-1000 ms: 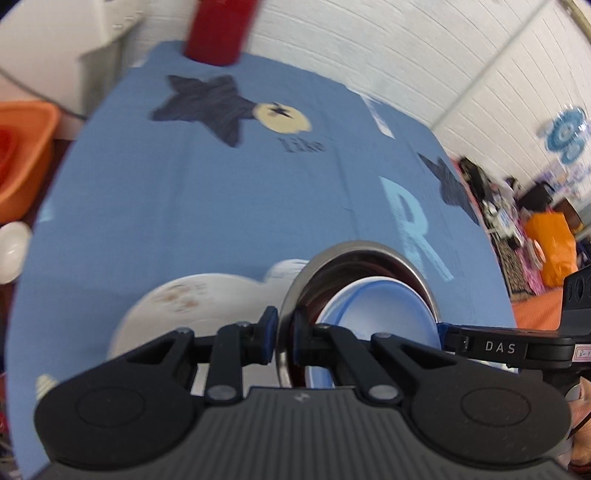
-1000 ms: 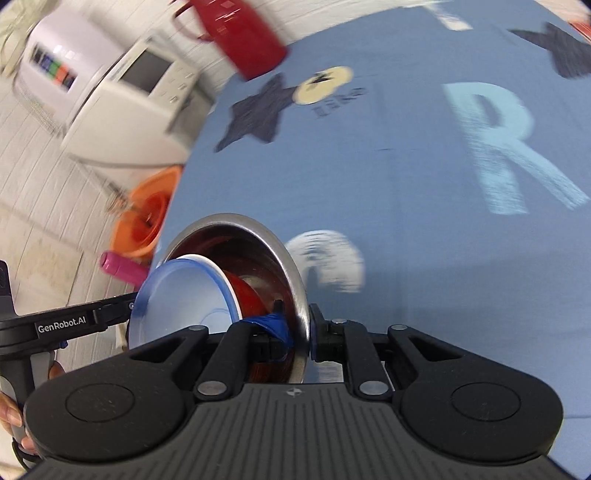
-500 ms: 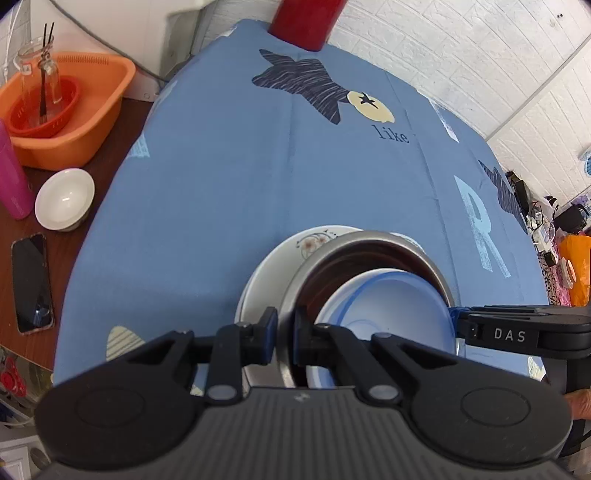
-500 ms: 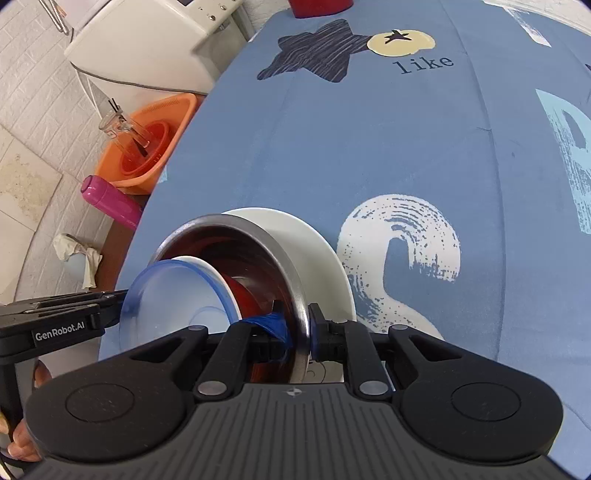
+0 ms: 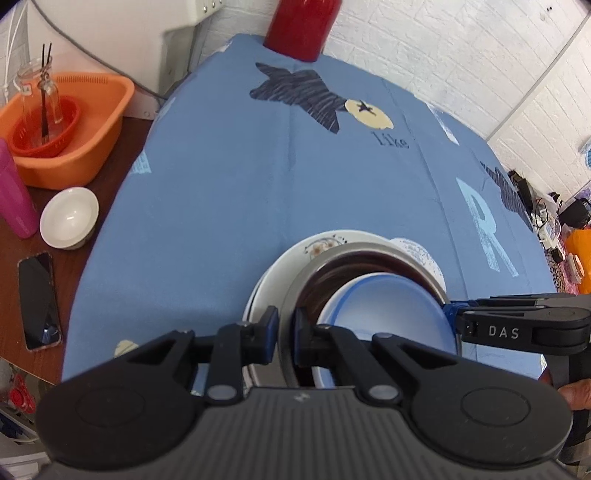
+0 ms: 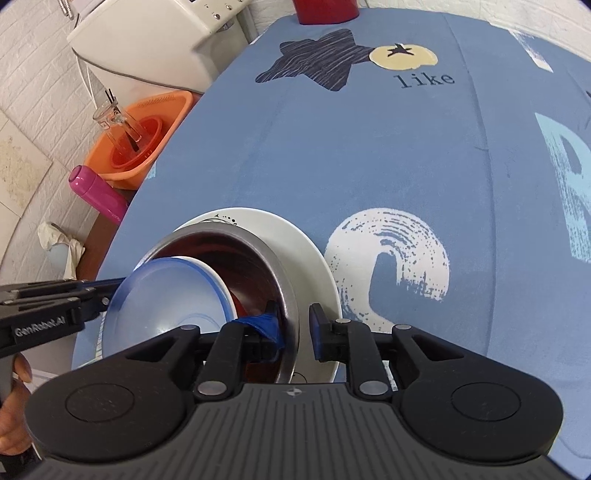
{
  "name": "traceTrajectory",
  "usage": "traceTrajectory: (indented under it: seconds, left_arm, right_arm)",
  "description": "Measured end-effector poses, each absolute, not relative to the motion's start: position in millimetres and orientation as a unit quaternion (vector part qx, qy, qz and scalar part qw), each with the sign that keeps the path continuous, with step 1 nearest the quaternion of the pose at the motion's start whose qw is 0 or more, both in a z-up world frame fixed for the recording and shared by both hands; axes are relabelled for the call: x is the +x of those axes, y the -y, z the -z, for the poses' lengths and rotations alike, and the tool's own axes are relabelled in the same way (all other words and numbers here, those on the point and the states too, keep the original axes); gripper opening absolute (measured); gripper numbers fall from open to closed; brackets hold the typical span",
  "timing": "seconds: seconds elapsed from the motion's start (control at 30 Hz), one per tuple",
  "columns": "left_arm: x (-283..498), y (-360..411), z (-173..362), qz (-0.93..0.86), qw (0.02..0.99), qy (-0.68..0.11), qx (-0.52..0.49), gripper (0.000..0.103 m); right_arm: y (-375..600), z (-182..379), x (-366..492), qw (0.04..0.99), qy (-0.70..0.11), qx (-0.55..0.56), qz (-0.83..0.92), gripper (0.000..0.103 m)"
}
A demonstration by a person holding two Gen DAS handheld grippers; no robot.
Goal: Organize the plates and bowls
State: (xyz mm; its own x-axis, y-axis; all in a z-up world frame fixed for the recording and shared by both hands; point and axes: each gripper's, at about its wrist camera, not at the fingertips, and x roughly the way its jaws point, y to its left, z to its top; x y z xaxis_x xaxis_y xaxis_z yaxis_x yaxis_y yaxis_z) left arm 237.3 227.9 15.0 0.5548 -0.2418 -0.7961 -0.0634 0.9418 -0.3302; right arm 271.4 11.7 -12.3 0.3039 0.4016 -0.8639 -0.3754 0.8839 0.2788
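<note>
A steel bowl (image 5: 369, 251) (image 6: 229, 236) holds a dark red bowl (image 6: 251, 266) and a pale blue bowl (image 5: 388, 310) (image 6: 166, 295). The stack sits on a white plate (image 5: 273, 273) (image 6: 295, 236) on the blue cloth. My left gripper (image 5: 286, 326) is shut on the steel bowl's near rim. My right gripper (image 6: 295, 325) straddles the opposite rim, its jaws apart and the outer pad off the metal. Each gripper shows in the other's view, the right gripper (image 5: 448, 310) and the left gripper (image 6: 107, 291), at the bowl's edge.
Left of the cloth, on brown wood, are an orange basin (image 5: 74, 122) with a glass jar, a small white bowl (image 5: 68, 218), a phone (image 5: 38, 299) and a pink bottle (image 5: 13, 199). A red jug (image 5: 299, 26) stands at the far edge, a white appliance (image 6: 159, 33) beyond.
The bowl stack has come down from above the cloth onto the white plate. The right gripper's jaws have spread apart from the steel rim.
</note>
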Motion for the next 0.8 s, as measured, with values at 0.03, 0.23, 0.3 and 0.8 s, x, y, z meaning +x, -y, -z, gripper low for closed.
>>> traceTrajectory:
  seconds: [0.03, 0.23, 0.3, 0.8]
  left_arm:
    - [235.4, -228.1, -19.2, 0.052, 0.871, -0.462, -0.159, 0.0]
    - [223.1, -228.0, -45.8, 0.03, 0.904, -0.407, -0.128, 0.064]
    - [220.3, -226.9, -51.5, 0.038, 0.905, -0.403, -0.134, 0.064]
    - [185.6, -137.8, -88.8, 0.106, 0.933, -0.327, -0.107, 0.069]
  right_arm:
    - [-11.4, 11.3, 271.1, 0.809, -0.536, 0.009, -0.241, 0.002]
    - [-7.4, 3.5, 268.0, 0.824, -0.515, 0.009, -0.235, 0.004]
    - [-6.2, -1.8, 267.2, 0.83, -0.506, 0.008, -0.235, 0.005]
    - [56.4, -21.2, 215.9, 0.9, -0.391, 0.034, -0.187, 0.008]
